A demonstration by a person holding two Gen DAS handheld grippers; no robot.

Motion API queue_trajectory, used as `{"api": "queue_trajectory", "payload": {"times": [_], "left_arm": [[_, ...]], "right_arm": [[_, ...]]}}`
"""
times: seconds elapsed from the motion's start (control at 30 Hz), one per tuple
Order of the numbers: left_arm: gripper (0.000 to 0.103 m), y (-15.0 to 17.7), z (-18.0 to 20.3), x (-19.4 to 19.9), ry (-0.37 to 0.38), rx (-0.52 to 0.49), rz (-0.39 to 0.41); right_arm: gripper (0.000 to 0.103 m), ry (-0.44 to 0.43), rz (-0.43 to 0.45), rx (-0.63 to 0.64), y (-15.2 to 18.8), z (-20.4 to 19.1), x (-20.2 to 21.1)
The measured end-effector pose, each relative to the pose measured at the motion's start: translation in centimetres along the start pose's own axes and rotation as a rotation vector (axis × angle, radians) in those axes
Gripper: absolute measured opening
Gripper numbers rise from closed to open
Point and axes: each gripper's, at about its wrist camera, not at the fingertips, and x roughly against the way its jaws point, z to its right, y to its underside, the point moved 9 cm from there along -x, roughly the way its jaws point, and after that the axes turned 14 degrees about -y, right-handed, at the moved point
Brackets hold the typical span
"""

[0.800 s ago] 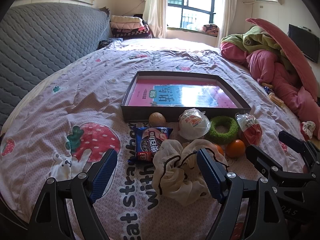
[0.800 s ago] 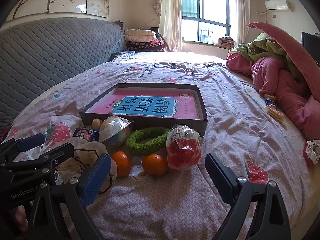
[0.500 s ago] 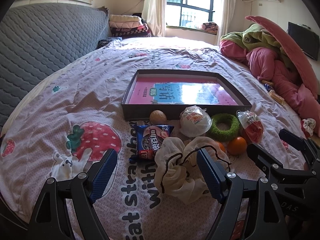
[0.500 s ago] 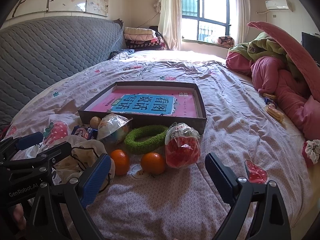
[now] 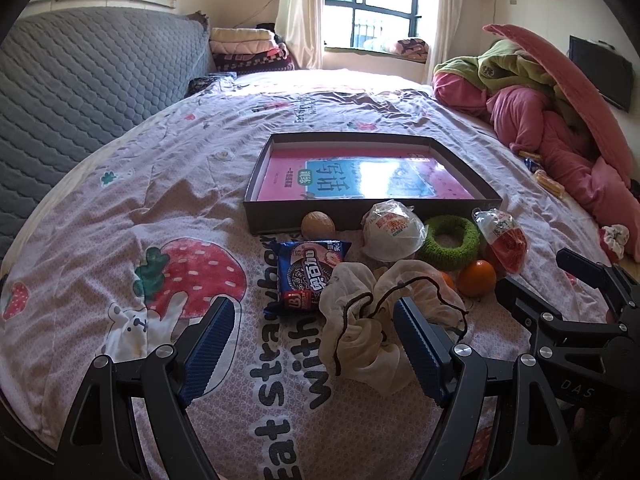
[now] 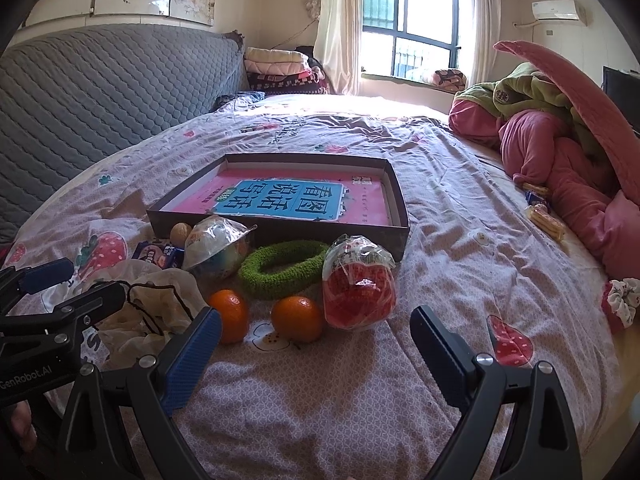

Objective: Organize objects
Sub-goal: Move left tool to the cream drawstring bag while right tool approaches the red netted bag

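A dark shallow box point(image 5: 372, 220) point(image 6: 400, 236) with a pink and blue book inside lies on the bed. In front of it lie a walnut point(image 5: 318, 224), a blue snack pack point(image 5: 310, 274), a white wrapped bowl point(image 5: 392, 230), a green ring point(image 5: 452, 242) point(image 6: 280, 270), a red wrapped packet point(image 6: 358, 284), two oranges point(image 6: 228, 314) point(image 6: 298, 318) and a cream scrunchie point(image 5: 380, 320). My left gripper point(image 5: 312, 338) is open and empty just before the scrunchie. My right gripper point(image 6: 316, 342) is open and empty just before the oranges.
The strawberry-print bedspread point(image 5: 160, 200) covers the bed. A grey quilted headboard point(image 5: 80, 72) runs along the left. Pink and green bedding point(image 6: 560, 140) is piled at the right, with snack packs point(image 6: 540, 216) and a floral scrunchie point(image 6: 620, 300) beside it.
Both grippers have drawn back slightly and risen a little, so the objects sit a bit further off. Both stay open.
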Motion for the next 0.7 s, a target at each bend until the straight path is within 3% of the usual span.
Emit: {"api": "queue_trajectory", "payload": {"times": [0.7], "left_arm": [[0.082, 1.9, 0.6, -1.8, 0.079, 0.009, -0.088]], "right_arm": [[0.095, 0.019, -0.002, -0.036, 0.8, 2.6, 0.1]]}}
